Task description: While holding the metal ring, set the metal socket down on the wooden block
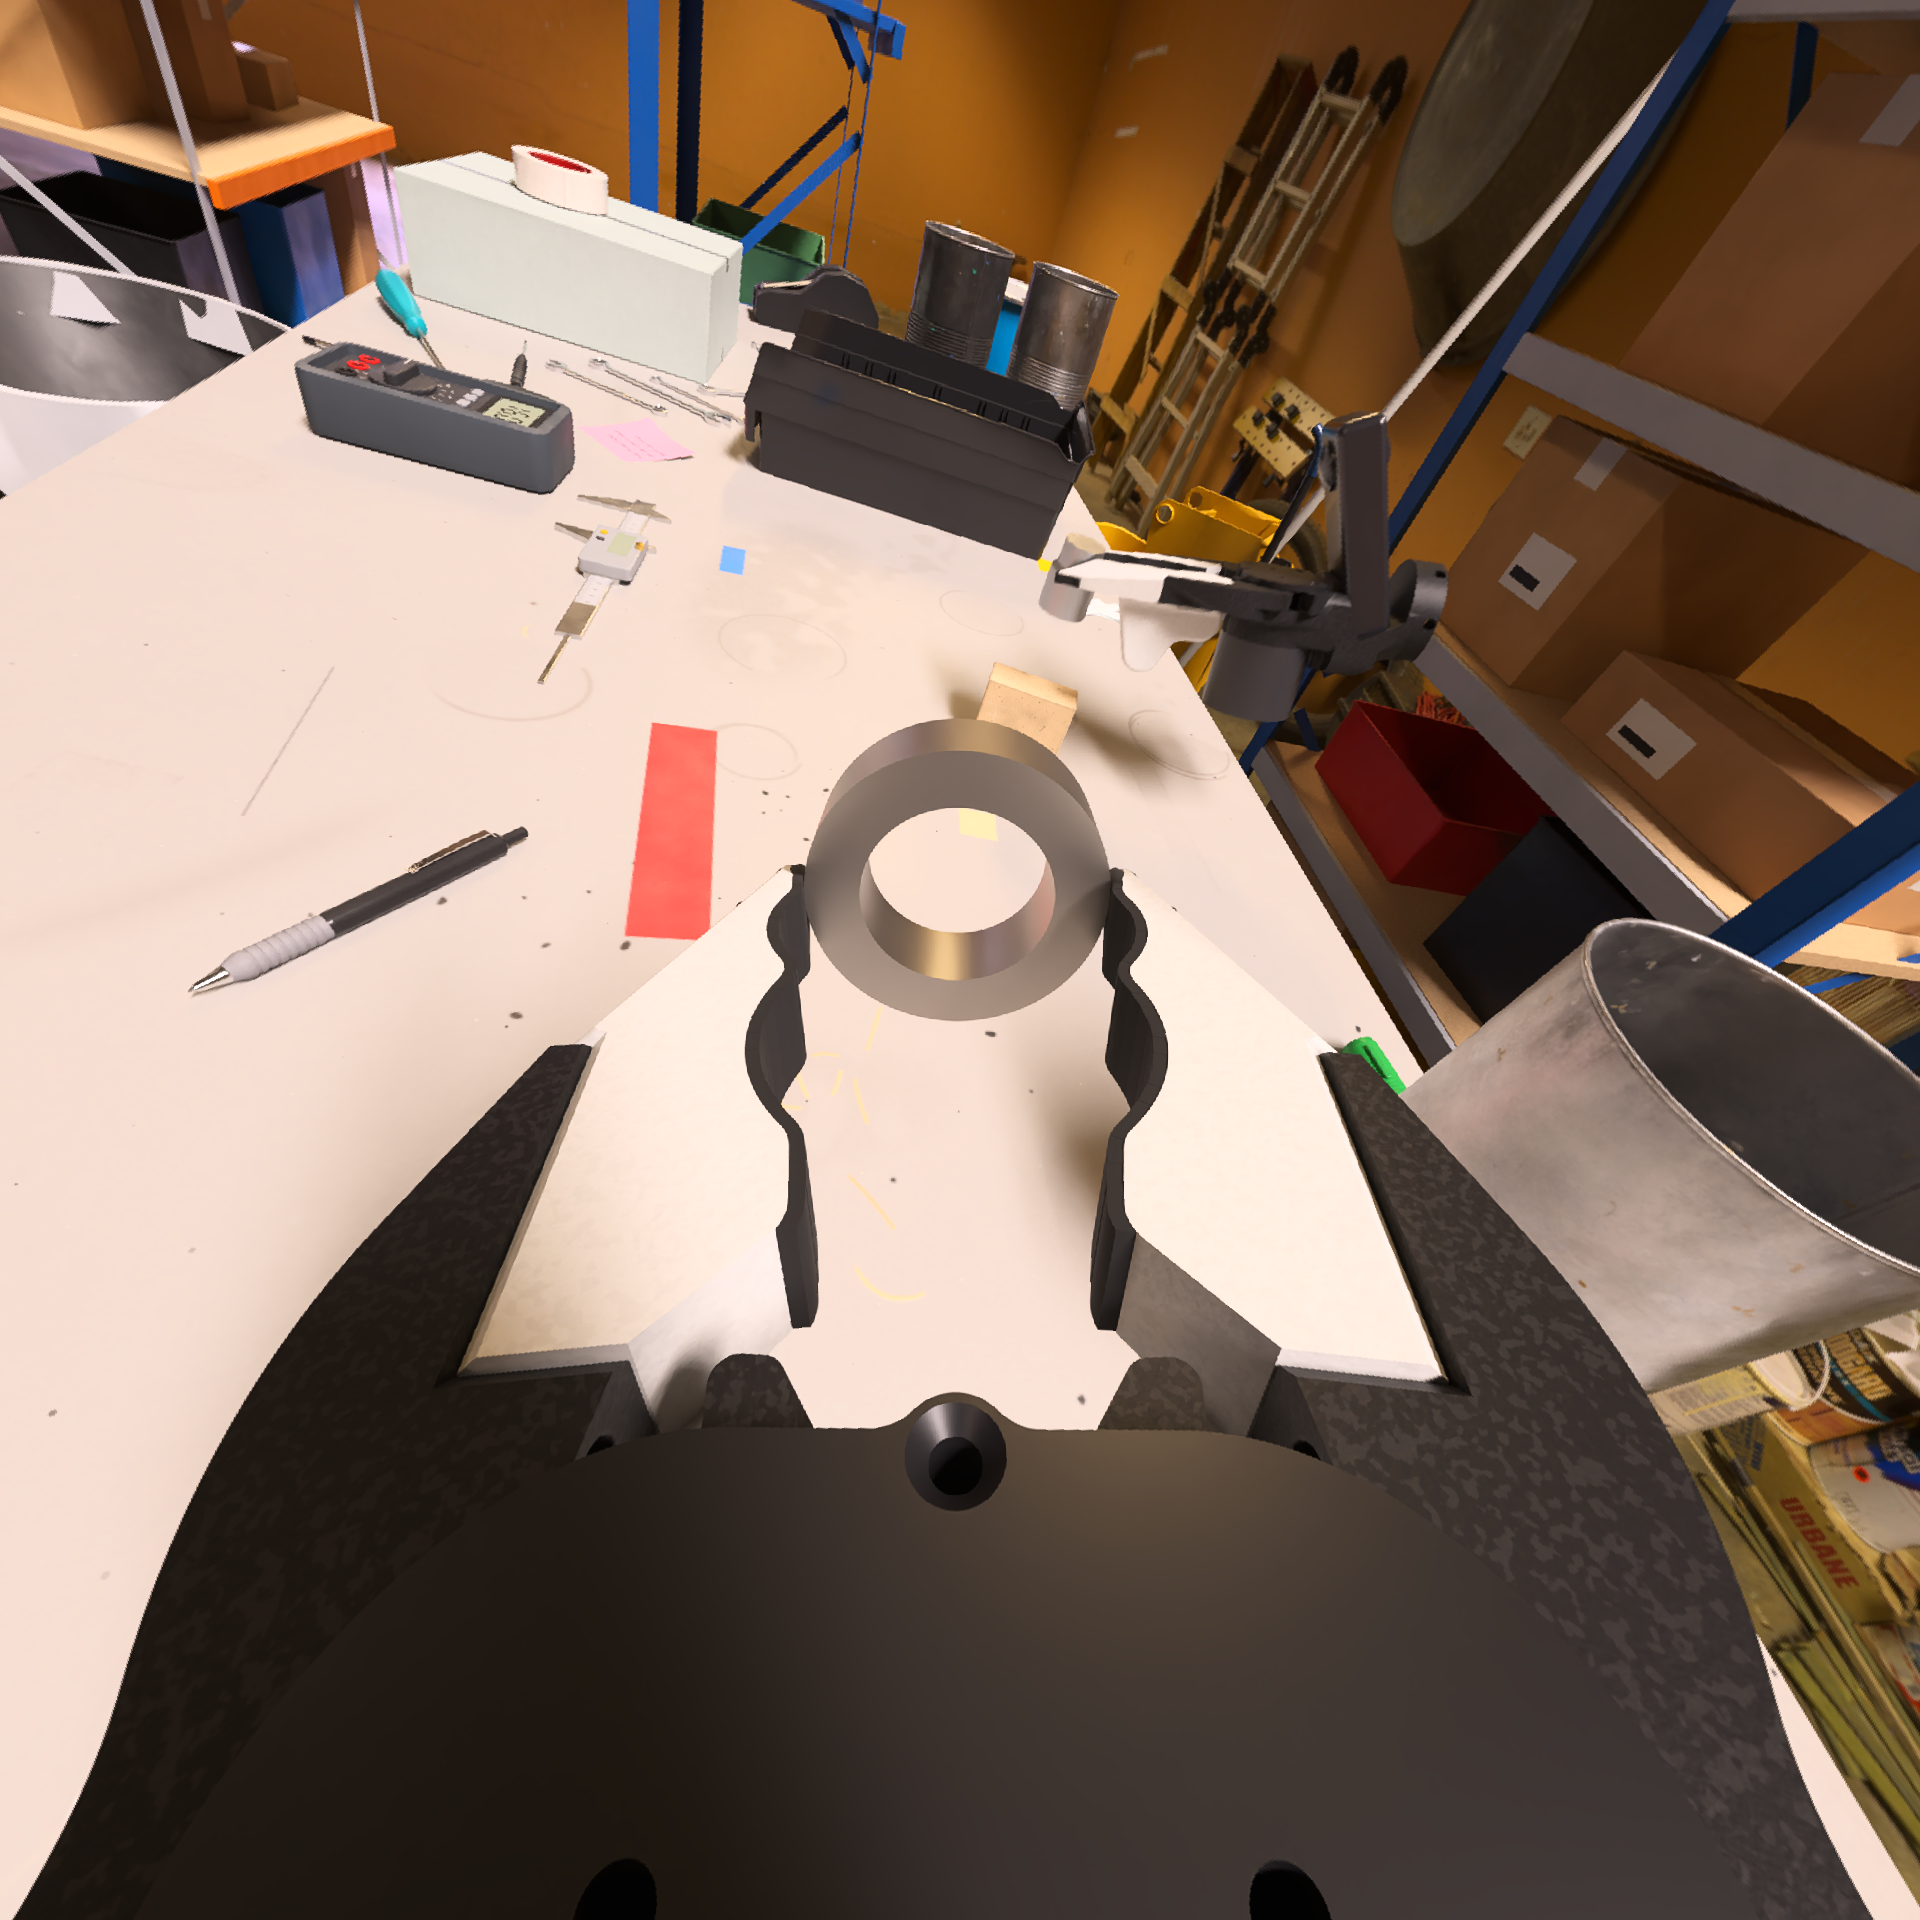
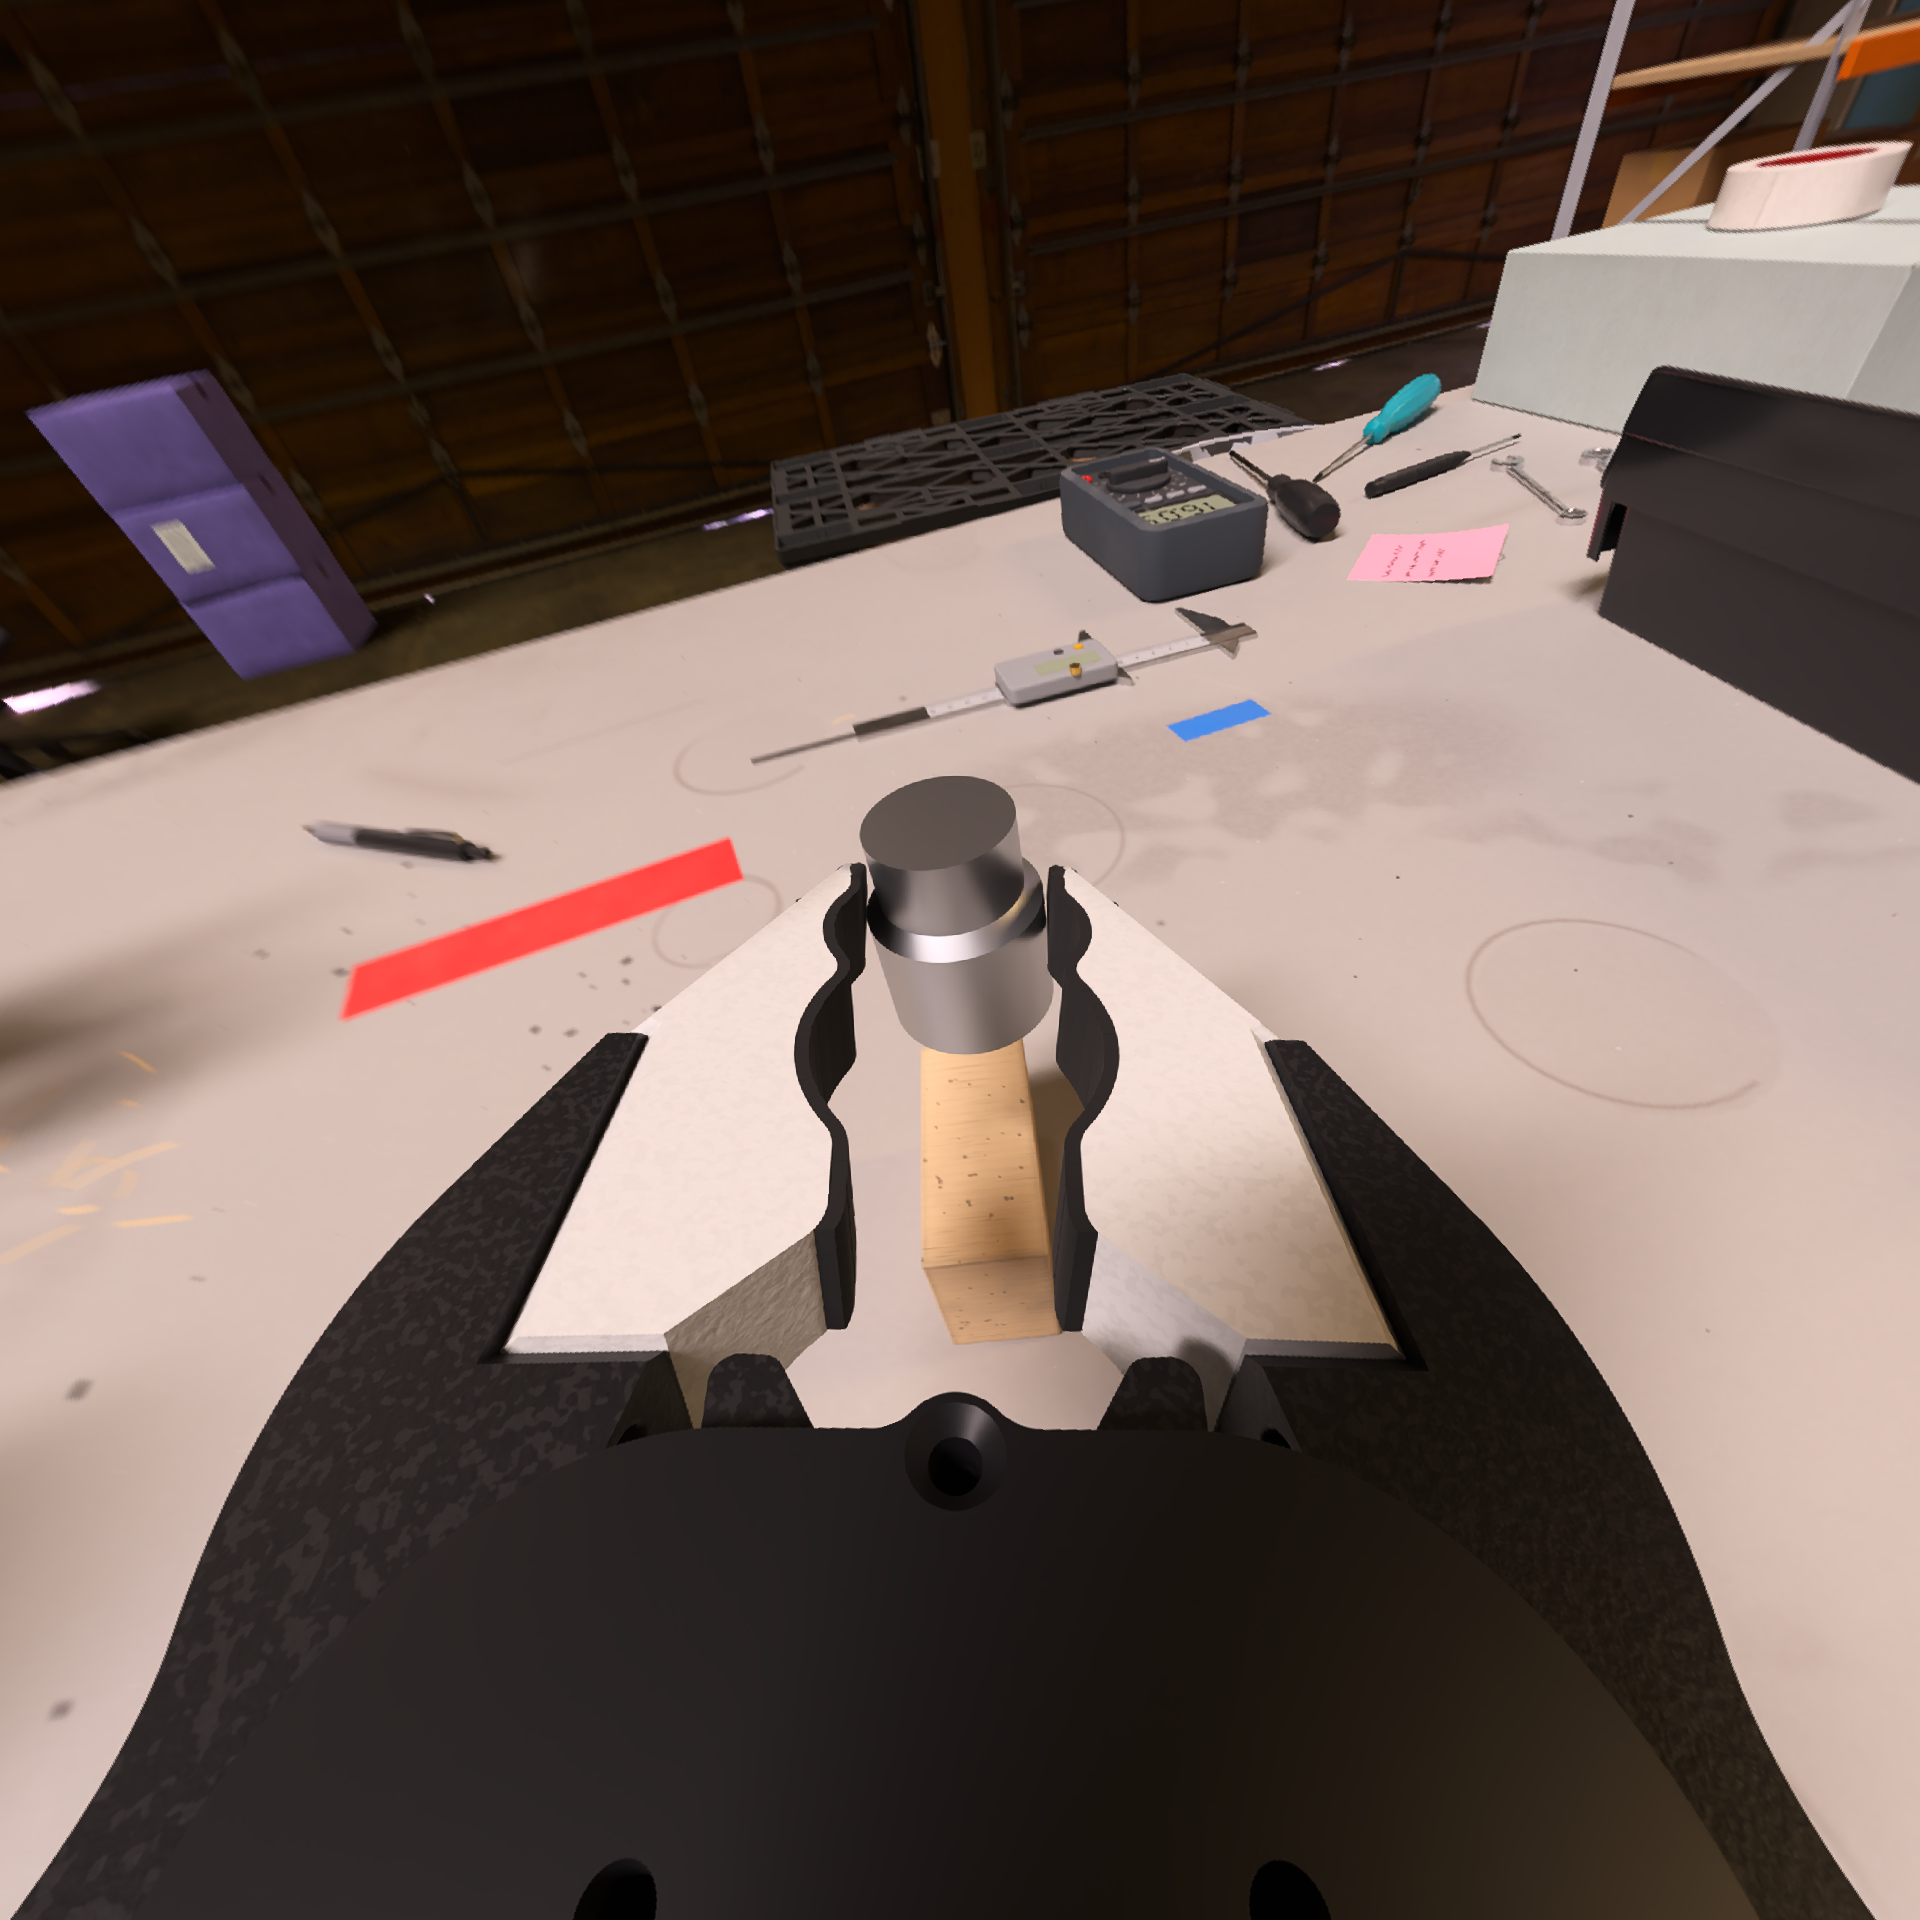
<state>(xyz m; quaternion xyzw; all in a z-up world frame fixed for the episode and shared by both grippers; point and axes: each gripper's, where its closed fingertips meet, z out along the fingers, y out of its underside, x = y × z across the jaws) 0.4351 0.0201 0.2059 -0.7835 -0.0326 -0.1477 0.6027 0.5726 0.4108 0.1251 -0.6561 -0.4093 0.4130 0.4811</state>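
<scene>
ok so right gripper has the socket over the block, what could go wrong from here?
1. The wooden block is narrow, no wider than the socket; an off-centre release could tip the socket off onto the table.
2. The right gripper looks to be above the block, not yet down; opening early would drop the socket.
3. The left gripper pinches the ring only at its fingertips, so a jolt might slip it.

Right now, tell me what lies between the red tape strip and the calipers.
Bare tabletop with faint ring marks; nothing stands between red tape strip and calipers, as the right wrist view shows.
</scene>
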